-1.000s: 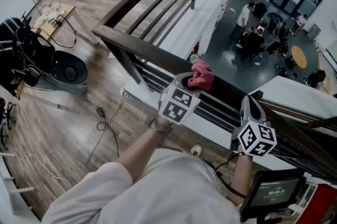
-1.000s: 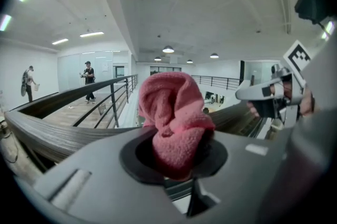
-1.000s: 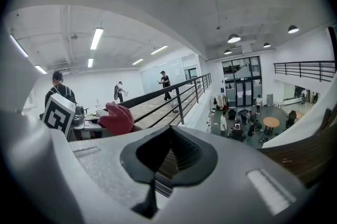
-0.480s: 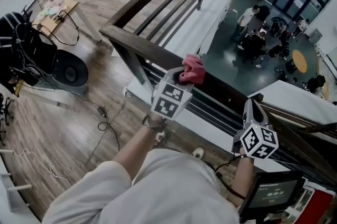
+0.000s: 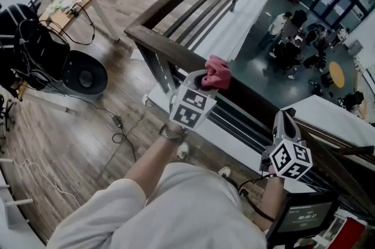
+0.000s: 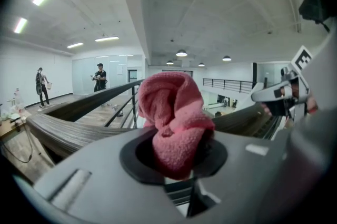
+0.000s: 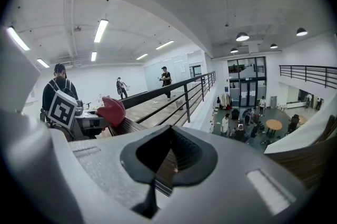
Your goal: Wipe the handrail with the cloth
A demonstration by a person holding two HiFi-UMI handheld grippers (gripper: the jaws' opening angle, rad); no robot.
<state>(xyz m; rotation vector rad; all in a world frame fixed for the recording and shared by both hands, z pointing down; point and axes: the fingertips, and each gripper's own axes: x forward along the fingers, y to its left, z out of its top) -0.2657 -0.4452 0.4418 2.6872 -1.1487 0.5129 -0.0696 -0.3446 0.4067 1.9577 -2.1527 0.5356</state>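
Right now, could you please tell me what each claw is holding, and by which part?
The left claw grips the pink cloth by its bunched lower end; the right claw is shut on nothing.

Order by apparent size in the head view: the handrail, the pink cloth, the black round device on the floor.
1. handrail
2. black round device
3. pink cloth, smallest even though it is nearer the camera
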